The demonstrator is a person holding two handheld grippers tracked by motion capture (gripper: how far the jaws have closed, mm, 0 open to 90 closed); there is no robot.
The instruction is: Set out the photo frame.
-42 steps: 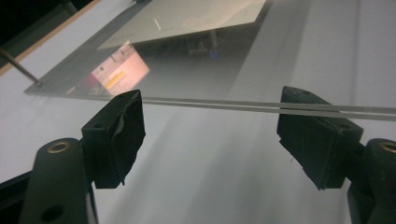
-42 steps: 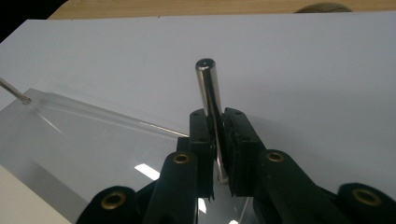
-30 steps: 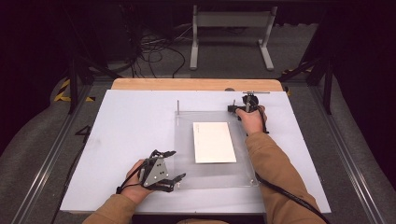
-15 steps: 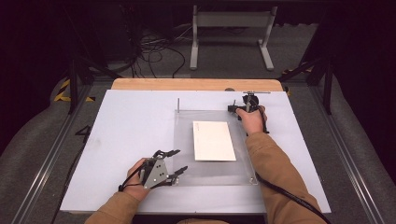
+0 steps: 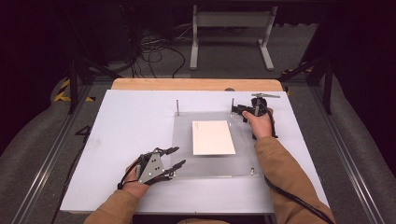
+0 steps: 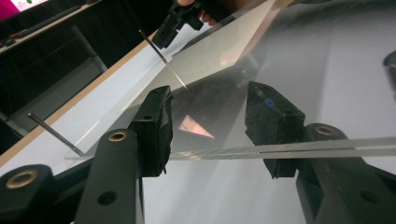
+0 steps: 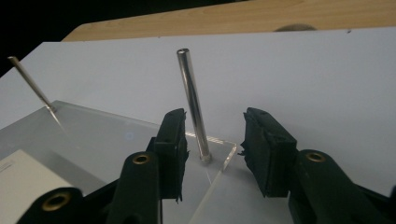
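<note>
Steel pin [image 7: 194,105] between parted tongs [image 7: 212,140]

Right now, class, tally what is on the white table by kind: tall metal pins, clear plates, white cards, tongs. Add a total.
Tall metal pins: 2
Clear plate: 1
White card: 1
Tongs: 2 (left tongs, just closing, plate edge between them; right tongs, just opening, a pin between them)
Total: 6

The right claw [image 7: 212,144] has just been opening; its black jaws stand apart around an upright steel pin [image 7: 192,100] at the corner of a clear acrylic plate [image 7: 102,135] on the white tabletop [image 7: 303,79], pads not touching it.
</note>
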